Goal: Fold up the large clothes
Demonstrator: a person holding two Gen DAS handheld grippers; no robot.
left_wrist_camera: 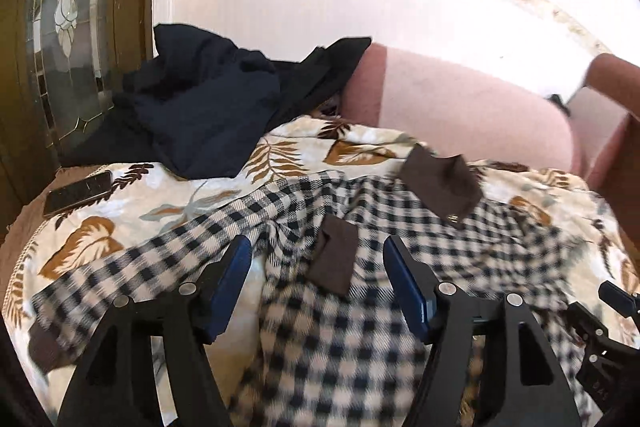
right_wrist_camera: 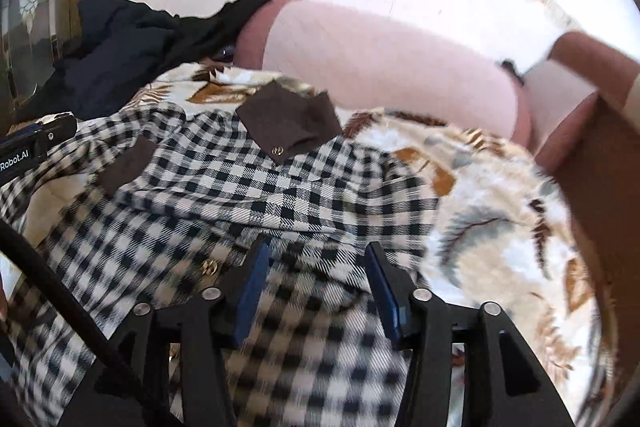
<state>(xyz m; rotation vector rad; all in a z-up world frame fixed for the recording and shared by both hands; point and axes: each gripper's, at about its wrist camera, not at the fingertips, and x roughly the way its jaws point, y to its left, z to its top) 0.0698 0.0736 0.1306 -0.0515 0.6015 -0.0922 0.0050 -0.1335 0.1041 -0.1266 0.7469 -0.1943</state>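
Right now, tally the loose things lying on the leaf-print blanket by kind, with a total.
Black-and-cream checked shirt with brown collar and cuffs: 1
Dark navy crumpled garments: 1 heap, number unclear
Dark flat phone: 1
Total: 3

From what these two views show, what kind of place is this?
Probably a room in a home, near the entrance. A leaf-print blanket covers a pink sofa, a checked shirt lies on it, and a wooden door with decorative glass stands on the left.
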